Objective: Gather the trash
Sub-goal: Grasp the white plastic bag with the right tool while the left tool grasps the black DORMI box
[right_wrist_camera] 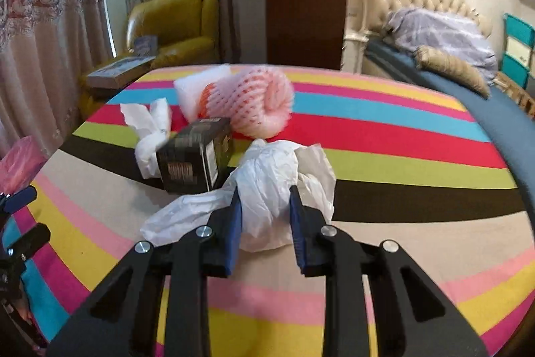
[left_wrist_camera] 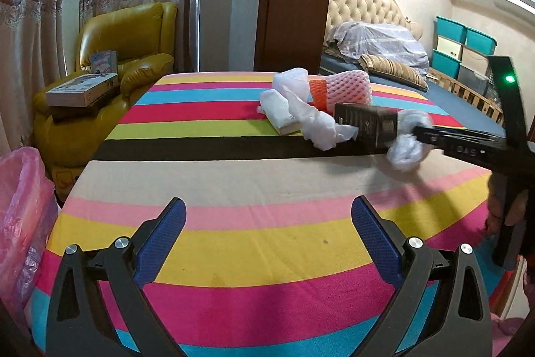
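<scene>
Trash lies on a striped tablecloth (left_wrist_camera: 254, 243): a dark box (right_wrist_camera: 195, 164), pink foam netting (right_wrist_camera: 257, 104), white crumpled plastic (right_wrist_camera: 150, 129) and a white crumpled bag (right_wrist_camera: 274, 179). My right gripper (right_wrist_camera: 264, 203) is shut on the white crumpled bag, pads pressing its sides; it also shows in the left wrist view (left_wrist_camera: 413, 131) beside the dark box (left_wrist_camera: 367, 122). My left gripper (left_wrist_camera: 267, 216) is open and empty over the near stripes, well short of the pile. A flat white packet (left_wrist_camera: 279, 114) lies by the foam netting (left_wrist_camera: 344, 87).
A pink bin bag (left_wrist_camera: 23, 206) stands off the table's left edge. A yellow armchair (left_wrist_camera: 127, 56) with boxes is at the back left. A bed (left_wrist_camera: 451, 102) with bedding runs along the right. Curtains hang behind.
</scene>
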The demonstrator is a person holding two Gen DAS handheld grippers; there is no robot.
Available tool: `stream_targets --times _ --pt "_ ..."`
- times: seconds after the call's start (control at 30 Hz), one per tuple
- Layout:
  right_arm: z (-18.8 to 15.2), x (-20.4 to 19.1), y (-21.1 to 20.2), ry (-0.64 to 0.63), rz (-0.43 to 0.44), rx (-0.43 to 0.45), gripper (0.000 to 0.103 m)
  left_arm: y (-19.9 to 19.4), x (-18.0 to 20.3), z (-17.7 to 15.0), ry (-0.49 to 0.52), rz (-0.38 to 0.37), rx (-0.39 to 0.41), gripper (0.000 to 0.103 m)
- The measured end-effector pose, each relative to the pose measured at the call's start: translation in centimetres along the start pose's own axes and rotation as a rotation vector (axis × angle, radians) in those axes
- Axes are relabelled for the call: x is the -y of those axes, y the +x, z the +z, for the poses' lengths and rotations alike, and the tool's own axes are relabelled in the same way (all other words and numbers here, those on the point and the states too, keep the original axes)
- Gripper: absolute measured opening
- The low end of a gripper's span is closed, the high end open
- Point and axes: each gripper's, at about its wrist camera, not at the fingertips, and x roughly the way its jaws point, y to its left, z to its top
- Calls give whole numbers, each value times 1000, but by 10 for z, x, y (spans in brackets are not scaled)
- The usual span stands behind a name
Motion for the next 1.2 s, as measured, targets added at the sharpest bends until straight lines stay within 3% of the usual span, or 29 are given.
stream_targets --times 0.2,0.4,0.47,0.5,0.53,0.57,0.83,1.03,1.07,1.13,1.2 --pt "-12 30 -32 -3 -115 71 24 2 1 1 4 7 -9 94" --pt "-29 72 -49 58 -107 49 25 3 1 1 5 13 -19 94" --pt "-31 82 -52 85 -104 43 30 4 1 2 5 14 -21 94" --pt "-32 87 -54 93 -98 33 40 4 1 2 4 15 -22 94" --pt "-33 91 -55 100 -100 27 62 4 1 2 4 15 -23 94" --pt "-34 93 -57 109 -112 35 70 4 1 2 4 15 -23 94" --pt "-35 73 -48 111 -108 6 79 5 1 1 6 19 -20 94" --pt "-30 64 -29 85 -175 -65 77 10 10 4 38 34 -67 94" --pt "-30 66 -28 92 -176 -72 72 15 16 6 55 26 -97 94" --pt "-32 71 -28 115 -175 -74 42 19 26 10 71 -3 -117 94" --pt "-33 76 -32 132 -168 -52 33 24 43 16 88 -25 -127 94"
